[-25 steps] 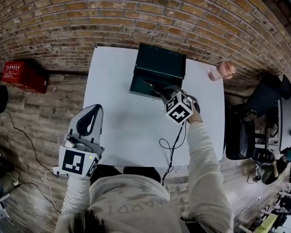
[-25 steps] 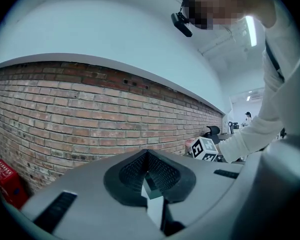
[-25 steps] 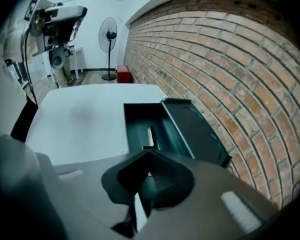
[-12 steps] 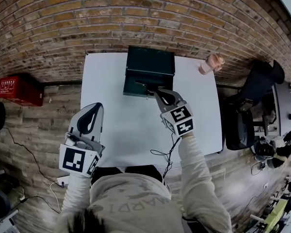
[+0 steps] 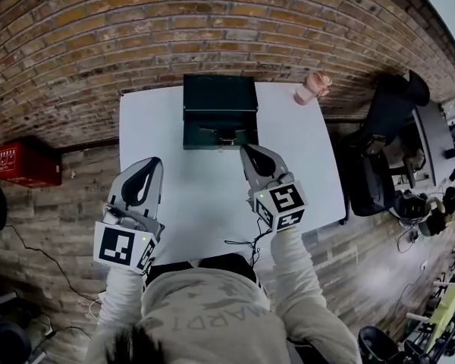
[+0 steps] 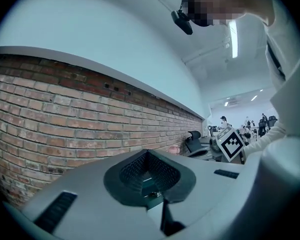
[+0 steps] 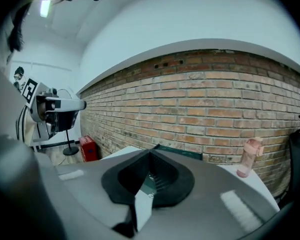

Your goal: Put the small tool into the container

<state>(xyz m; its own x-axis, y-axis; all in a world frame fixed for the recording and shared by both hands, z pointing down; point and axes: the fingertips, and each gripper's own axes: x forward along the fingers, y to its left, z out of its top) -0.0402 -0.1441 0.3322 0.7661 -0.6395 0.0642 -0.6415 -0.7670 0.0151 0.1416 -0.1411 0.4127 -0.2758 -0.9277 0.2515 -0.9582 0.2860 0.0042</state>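
A dark green container stands at the far middle of the white table. A small thin dark piece lies at its front part; I cannot tell whether it is the tool or a latch. My right gripper hovers just in front of the container, apart from it, shut with nothing visible between its jaws. My left gripper is held over the table's left side, tips together and empty. In the right gripper view the container's rim shows just past the shut gripper. The left gripper faces the brick wall.
A pink bottle stands at the table's far right corner. A brick wall runs behind the table. A red box sits on the floor at left, a dark chair at right. A black cable hangs over the near edge.
My right gripper has drawn back from the container's front toward me and risen, rolling as it went. The thin dark piece stayed at the container. The left gripper has barely moved.
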